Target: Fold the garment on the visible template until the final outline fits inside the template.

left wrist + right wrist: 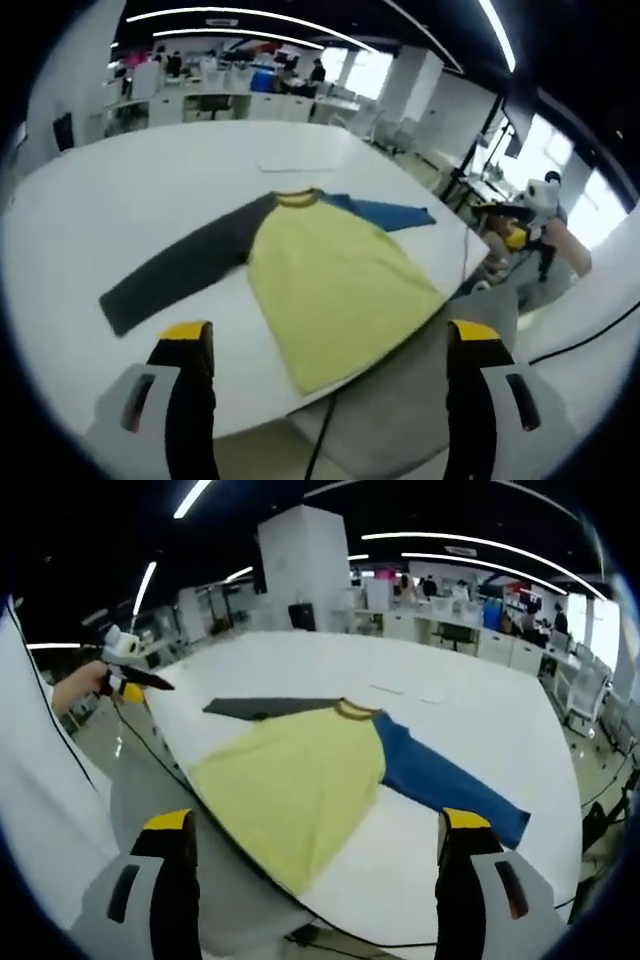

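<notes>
A yellow shirt (pixel 335 285) with a dark grey sleeve (pixel 175 270) and a blue sleeve (pixel 390 212) lies spread flat on the white table (pixel 130 190), its hem at the near edge. My left gripper (pixel 328 335) is open above that edge, nothing between its jaws. In the right gripper view the shirt (pixel 290 785) lies with the grey sleeve (pixel 265 708) at the far left and the blue sleeve (pixel 445 780) at the right. My right gripper (pixel 316 822) is open and holds nothing. Faint outline marks (pixel 295 165) show beyond the collar.
The other gripper (pixel 520 215), held by a hand, shows at the right of the left gripper view, and another (pixel 125 675) at the left of the right gripper view. A thin dark cable (pixel 150 745) runs along the table edge. Desks and people (pixel 215 75) stand far behind.
</notes>
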Demonstrator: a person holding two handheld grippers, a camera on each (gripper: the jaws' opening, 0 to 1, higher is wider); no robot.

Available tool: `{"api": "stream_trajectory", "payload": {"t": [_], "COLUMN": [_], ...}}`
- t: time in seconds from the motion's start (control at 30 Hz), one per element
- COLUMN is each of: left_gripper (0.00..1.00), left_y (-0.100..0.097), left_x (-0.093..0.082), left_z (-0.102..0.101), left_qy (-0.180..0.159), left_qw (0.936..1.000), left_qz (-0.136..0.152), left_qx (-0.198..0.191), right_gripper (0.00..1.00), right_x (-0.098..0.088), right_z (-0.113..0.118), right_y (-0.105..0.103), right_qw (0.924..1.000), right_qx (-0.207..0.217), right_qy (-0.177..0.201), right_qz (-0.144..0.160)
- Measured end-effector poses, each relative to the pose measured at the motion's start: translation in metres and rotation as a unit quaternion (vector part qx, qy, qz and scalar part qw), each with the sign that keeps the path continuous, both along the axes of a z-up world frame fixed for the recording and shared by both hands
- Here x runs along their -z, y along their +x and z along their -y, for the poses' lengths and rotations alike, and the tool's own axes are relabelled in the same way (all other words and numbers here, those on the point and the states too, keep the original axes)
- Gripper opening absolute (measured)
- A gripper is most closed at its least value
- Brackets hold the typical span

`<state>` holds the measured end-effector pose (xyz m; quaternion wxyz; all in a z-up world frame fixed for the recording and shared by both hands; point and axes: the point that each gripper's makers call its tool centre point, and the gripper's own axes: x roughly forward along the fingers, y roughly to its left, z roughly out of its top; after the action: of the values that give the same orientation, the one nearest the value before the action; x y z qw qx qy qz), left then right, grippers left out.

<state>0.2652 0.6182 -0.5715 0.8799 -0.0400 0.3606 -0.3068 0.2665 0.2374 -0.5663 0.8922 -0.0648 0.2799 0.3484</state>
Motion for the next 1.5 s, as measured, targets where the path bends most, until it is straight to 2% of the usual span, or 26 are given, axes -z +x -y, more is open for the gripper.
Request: {"api": "stream_trajectory", "payload": {"t": [0.13, 0.33, 0.43, 0.53, 0.63, 0.7, 0.77, 1.07, 1.3, 1.5], "left_gripper": [0.99, 0.99, 0.99, 0.99, 0.99, 0.99, 0.99, 0.99, 0.99, 0.99], "left_y": [-0.005, -0.007, -0.007, -0.006, -0.004, -0.003, -0.003, -0.003, 0.000, 0.003], "left_x": [0.001, 0.004, 0.005, 0.005, 0.005, 0.005, 0.006, 0.008, 0.009, 0.011], "left_z": [-0.002, -0.003, -0.002, -0.002, -0.002, -0.002, -0.002, -0.002, -0.001, 0.001], "left_qy": [0.009, 0.013, 0.015, 0.015, 0.015, 0.014, 0.014, 0.016, 0.017, 0.018], "left_qw": [0.9999, 0.9999, 0.9998, 0.9997, 0.9997, 0.9997, 0.9997, 0.9996, 0.9996, 0.9994], "left_qz": [-0.002, -0.008, -0.011, -0.012, -0.013, -0.013, -0.013, -0.017, -0.020, -0.024], "left_qx": [0.007, 0.008, 0.011, 0.012, 0.013, 0.014, 0.015, 0.016, 0.016, 0.016], "right_gripper": [1.00, 0.99, 0.93, 0.98, 0.93, 0.93, 0.99, 1.00, 1.00, 0.95], "right_x": [-0.003, -0.005, -0.008, -0.016, -0.019, -0.020, -0.022, -0.013, -0.007, -0.001], "right_z": [-0.004, 0.001, 0.004, 0.001, 0.004, 0.004, 0.003, 0.010, 0.017, 0.032], "right_y": [-0.008, -0.008, -0.006, -0.005, -0.001, -0.001, 0.000, 0.005, 0.009, 0.022], "right_qw": [0.9998, 0.9996, 0.9991, 0.9980, 0.9976, 0.9975, 0.9969, 0.9983, 0.9982, 0.9972], "right_qx": [-0.013, -0.008, -0.006, -0.006, 0.002, 0.003, 0.008, 0.018, 0.034, 0.059], "right_qy": [0.015, 0.012, 0.009, 0.029, 0.031, 0.041, 0.050, 0.026, 0.030, 0.025], "right_qz": [0.001, 0.023, 0.041, 0.056, 0.062, 0.058, 0.060, 0.049, 0.040, 0.038]}}
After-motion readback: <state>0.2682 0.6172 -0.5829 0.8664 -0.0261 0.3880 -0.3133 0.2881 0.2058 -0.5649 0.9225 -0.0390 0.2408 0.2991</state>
